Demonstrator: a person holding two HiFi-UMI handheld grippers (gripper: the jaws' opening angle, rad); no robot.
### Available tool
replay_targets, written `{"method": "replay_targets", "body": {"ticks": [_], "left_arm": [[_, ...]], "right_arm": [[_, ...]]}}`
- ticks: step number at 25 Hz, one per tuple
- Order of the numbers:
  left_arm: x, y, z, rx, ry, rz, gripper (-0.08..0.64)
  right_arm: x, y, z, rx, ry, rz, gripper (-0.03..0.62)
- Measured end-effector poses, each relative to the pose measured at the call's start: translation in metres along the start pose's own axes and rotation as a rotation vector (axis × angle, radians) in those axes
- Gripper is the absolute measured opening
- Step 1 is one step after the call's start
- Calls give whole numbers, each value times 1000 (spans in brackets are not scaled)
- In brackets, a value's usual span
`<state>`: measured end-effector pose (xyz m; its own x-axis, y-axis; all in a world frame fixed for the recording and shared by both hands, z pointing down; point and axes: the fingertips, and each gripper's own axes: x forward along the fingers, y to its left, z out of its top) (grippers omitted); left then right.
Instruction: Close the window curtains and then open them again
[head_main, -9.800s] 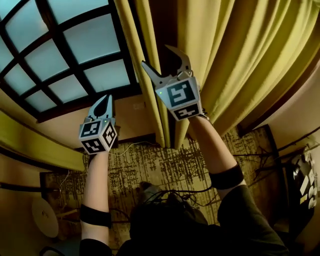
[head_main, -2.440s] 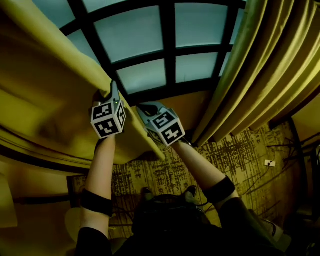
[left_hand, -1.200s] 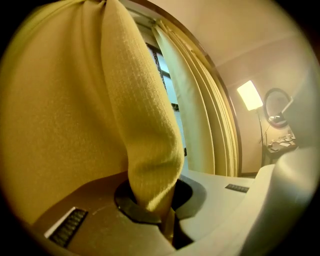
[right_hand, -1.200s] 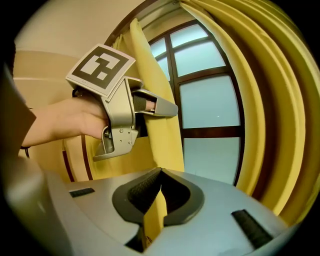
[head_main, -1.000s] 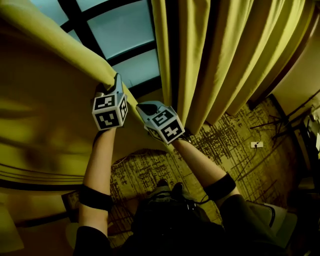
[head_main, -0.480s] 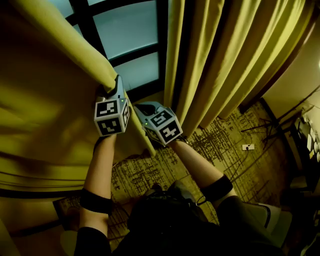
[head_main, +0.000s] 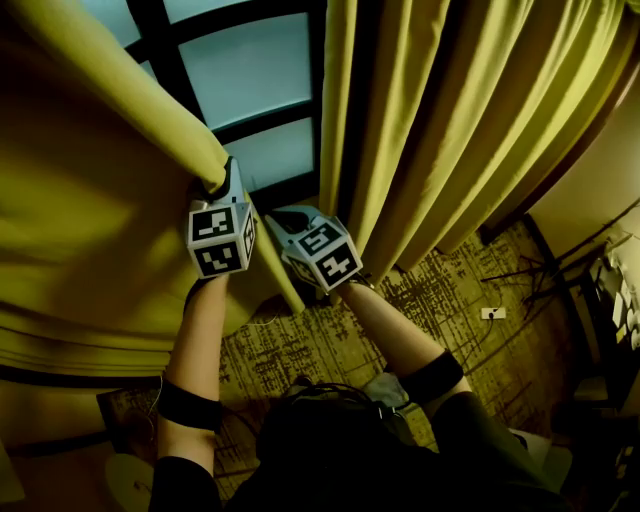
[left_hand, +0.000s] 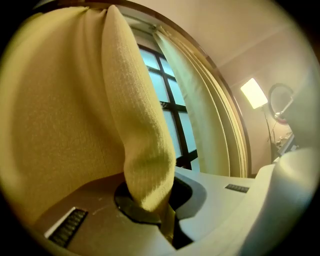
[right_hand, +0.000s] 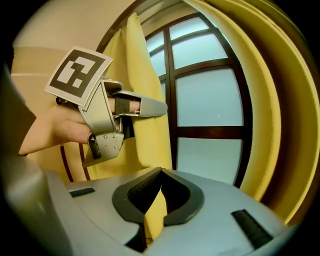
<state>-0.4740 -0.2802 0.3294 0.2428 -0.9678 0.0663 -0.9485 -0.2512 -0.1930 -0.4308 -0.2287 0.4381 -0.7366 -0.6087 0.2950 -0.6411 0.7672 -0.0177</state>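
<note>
Yellow cloth fills most of the head view. The left curtain (head_main: 90, 220) spreads over the whole left side of the frame, drawn out across the glass. The right curtain (head_main: 470, 120) hangs in deep folds from the top centre to the right. Between them, at the upper middle, shows a narrow strip of the window (head_main: 250, 70), dark bars and pale panes. Patterned carpet (head_main: 450, 300) lies at the lower right, with thin cables (head_main: 530, 265) near the wall.

Both tools are on the left curtain's free edge, which runs as one long line from the upper left of the frame down to the lower centre. The left gripper (head_main: 228, 168) is clamped on that edge higher up, and its own view shows a thick fold of cloth pinched where the jaws meet. The right gripper (head_main: 278, 215) sits just beside and below it, closed on a thin strip of the same edge.

Closing looks nearly done. The right curtain lies to the right of both tools, its near edge just across the strip of glass, and the right gripper is the nearer one. The coming move probably carries the held edge rightward. The only open room is that narrow strip, with nothing standing in it and the right curtain's folds as the stop.
</note>
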Motion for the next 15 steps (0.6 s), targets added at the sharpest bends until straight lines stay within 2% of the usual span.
{"method": "replay_targets", "body": {"ticks": [6,10,15], "left_arm": [[12,-14,11,-3,12,100,0],[19,-46,26,19,21,125,0],[38,-76,39,42,31,116,0]], "right_arm": [[-21,-31,-8,-28,-10,52,3],[-48,-55,-7,2,-35,74,3],[-58,-81,-3,9,-60,81,3]]}}
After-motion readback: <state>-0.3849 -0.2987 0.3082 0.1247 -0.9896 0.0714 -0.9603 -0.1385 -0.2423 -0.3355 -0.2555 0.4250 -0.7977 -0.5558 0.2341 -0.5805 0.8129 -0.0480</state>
